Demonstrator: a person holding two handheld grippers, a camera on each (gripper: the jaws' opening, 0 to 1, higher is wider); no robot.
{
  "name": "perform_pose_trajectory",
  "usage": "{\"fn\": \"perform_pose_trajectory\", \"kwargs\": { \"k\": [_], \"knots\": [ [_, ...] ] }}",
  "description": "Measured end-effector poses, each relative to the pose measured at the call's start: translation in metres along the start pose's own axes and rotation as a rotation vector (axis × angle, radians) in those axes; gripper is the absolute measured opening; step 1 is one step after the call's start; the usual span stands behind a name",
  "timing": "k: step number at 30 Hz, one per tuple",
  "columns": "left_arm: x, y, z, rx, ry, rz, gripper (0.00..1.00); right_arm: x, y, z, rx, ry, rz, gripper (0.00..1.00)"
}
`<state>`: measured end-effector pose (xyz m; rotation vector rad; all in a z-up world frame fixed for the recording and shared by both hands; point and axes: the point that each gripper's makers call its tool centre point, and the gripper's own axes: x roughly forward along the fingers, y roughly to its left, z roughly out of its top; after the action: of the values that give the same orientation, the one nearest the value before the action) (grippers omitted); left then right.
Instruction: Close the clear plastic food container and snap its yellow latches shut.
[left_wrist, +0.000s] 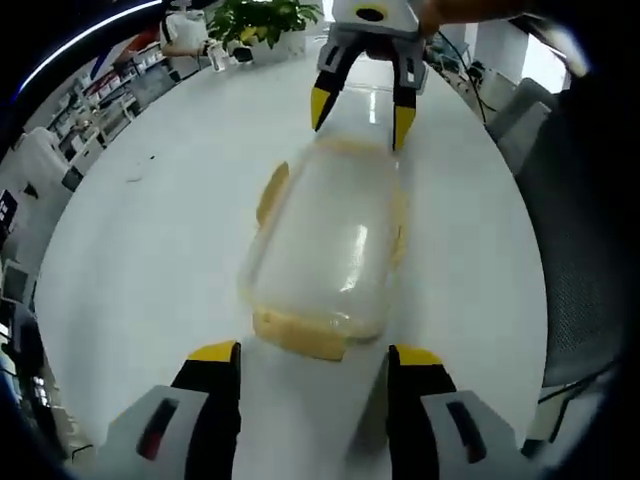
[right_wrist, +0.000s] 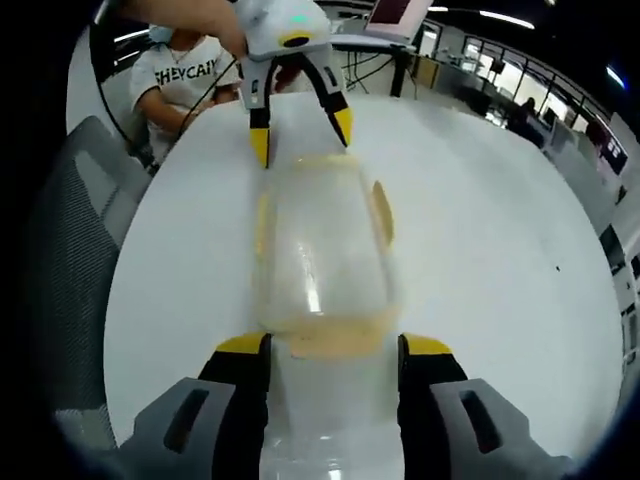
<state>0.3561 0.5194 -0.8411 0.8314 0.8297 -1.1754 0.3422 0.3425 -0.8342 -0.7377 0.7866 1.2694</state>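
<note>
I am viewing the clear plastic food container (left_wrist: 322, 245) lying lengthwise on the white round table (left_wrist: 150, 230), its lid seated on top. My left gripper (left_wrist: 314, 362) is standing at the container's near end in the left gripper view, jaws spread wide, both yellow tips apart from the plastic and flanking the yellow end latch (left_wrist: 300, 333). At the container's far end my right gripper (left_wrist: 360, 108) is pointing back toward me, jaws likewise spread wide, its tips just above the far rim. A yellow side latch (left_wrist: 272, 192) is flaring outward from the container's long edge.

In the right gripper view the container (right_wrist: 322, 262) is running away from my right gripper (right_wrist: 333, 352), whose wide-set tips are bracketing the nearest yellow latch (right_wrist: 335, 340) without gripping it; whether they are touching the plastic I cannot tell. My left gripper (right_wrist: 300, 118) is poised at the container's far end. A side latch (right_wrist: 382, 212) is standing out from the container's edge. Beyond the container, a seated person (right_wrist: 185, 75) is at the table's far edge, and a potted plant (left_wrist: 262, 22) is sitting past the container in the left gripper view
</note>
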Motion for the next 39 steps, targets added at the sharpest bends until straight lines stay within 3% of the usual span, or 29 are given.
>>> {"fn": "perform_pose_trajectory", "kwargs": {
  "k": [5, 11, 14, 16, 17, 19, 28, 30, 31, 39],
  "knots": [
    [0.002, 0.005, -0.002, 0.064, 0.026, -0.03, 0.52, 0.004, -0.005, -0.003, -0.037, 0.041, 0.007, 0.48],
    [0.007, 0.005, 0.006, 0.108, 0.031, -0.08, 0.5, 0.008, -0.006, -0.005, -0.037, 0.068, 0.039, 0.45],
    [0.009, 0.0, 0.008, 0.169, 0.052, -0.129, 0.43, 0.01, 0.002, -0.01, -0.066, 0.108, 0.087, 0.39],
    [0.01, -0.002, 0.009, 0.194, 0.062, -0.145, 0.36, 0.012, 0.002, -0.01, -0.097, 0.119, 0.078, 0.38],
    [0.01, -0.007, 0.008, 0.191, 0.077, -0.183, 0.34, 0.012, 0.003, -0.009, -0.097, 0.119, 0.083, 0.38],
    [0.009, -0.005, 0.009, 0.216, 0.093, -0.176, 0.34, 0.011, 0.003, -0.009, -0.103, 0.132, 0.091, 0.38],
    [0.006, -0.007, 0.007, 0.212, 0.102, -0.153, 0.33, 0.011, 0.003, -0.01, -0.107, 0.14, 0.081, 0.35],
    [0.003, -0.009, 0.008, 0.169, 0.097, -0.166, 0.33, 0.01, 0.003, -0.009, -0.113, 0.141, 0.082, 0.35],
    [0.001, -0.012, 0.009, 0.137, 0.091, -0.178, 0.32, 0.008, 0.003, -0.009, -0.117, 0.144, 0.08, 0.35],
    [-0.015, -0.015, 0.015, 0.134, 0.071, -0.174, 0.32, -0.009, 0.009, -0.001, -0.097, 0.113, 0.111, 0.35]
  ]
}}
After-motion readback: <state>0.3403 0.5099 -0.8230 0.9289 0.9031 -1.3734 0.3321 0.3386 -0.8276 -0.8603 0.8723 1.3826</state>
